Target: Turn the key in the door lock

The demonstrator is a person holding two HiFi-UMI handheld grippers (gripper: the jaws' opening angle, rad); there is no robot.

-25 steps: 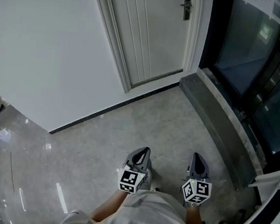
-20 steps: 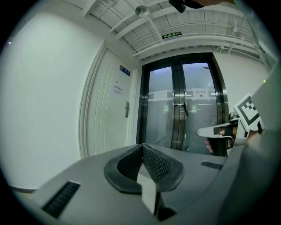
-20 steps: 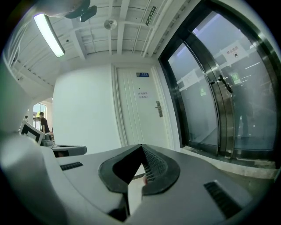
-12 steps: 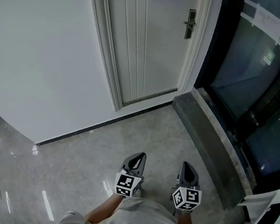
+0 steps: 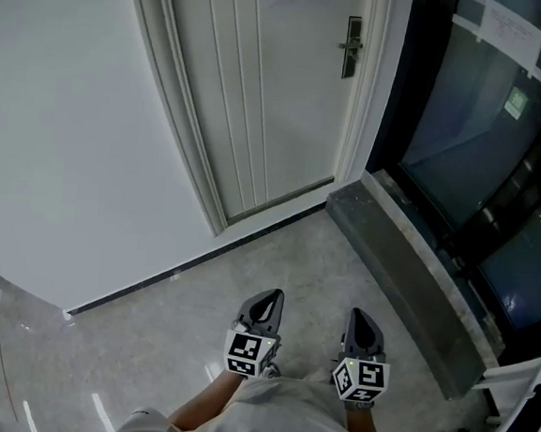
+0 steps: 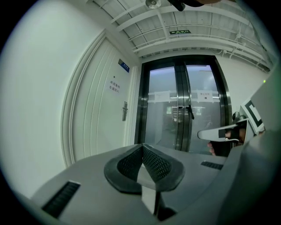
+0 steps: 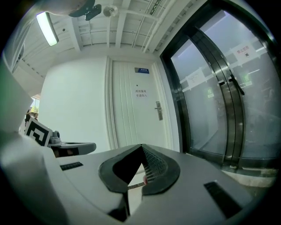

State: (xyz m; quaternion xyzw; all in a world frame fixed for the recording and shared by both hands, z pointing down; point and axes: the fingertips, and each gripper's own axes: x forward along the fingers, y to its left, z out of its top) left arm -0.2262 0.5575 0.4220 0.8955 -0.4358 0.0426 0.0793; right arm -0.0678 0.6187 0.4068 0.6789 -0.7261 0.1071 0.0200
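**Both grippers side by side over the floor, well apart from the door**

Left gripper (image 5: 265, 304): jaws pressed together, nothing between them. Right gripper (image 5: 363, 320): jaws pinching a thin strip (image 7: 135, 186) with a pinkish end; too small to tell if it is the key. The strip's long axis lies crosswise to the jaws, near level. The lock plate (image 5: 351, 47) sits at the right edge of the closed white door (image 5: 262, 97), long axis upright, lever pointing left. Glass doors (image 5: 468, 105) stand to the right.
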